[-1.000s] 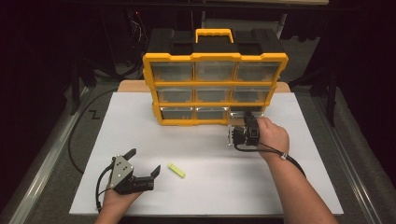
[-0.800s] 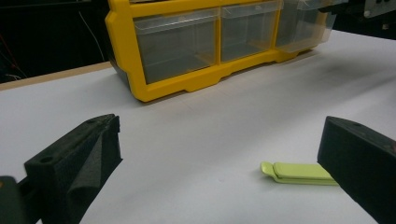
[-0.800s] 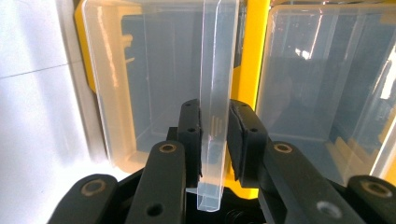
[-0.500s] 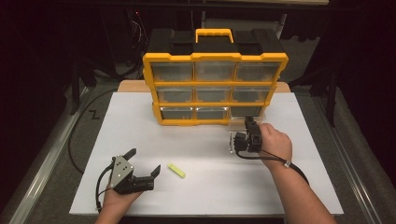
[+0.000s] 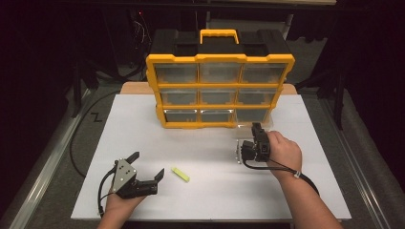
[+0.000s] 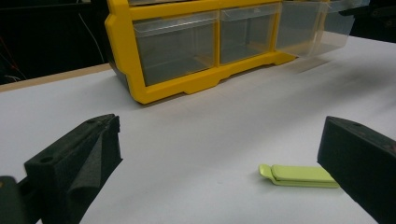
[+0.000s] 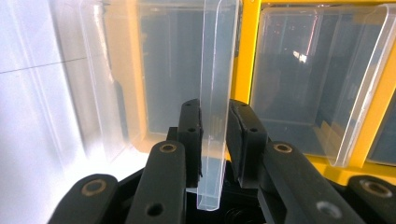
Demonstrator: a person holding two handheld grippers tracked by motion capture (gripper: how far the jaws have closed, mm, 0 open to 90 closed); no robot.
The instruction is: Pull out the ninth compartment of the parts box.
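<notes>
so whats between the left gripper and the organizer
In the high view, bare white board lies between the left gripper and the organizer; the green clip lies off to the gripper's right.

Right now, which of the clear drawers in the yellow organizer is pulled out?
The bottom-right drawer: it sticks out of the organizer, its front lip pinched by the right tongs. The other eight sit flush.

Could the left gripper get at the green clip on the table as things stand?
Probably yes: the left gripper stands open, and the green clip lies flat on the bare white table just ahead, beside one jaw, with nothing between.
</notes>
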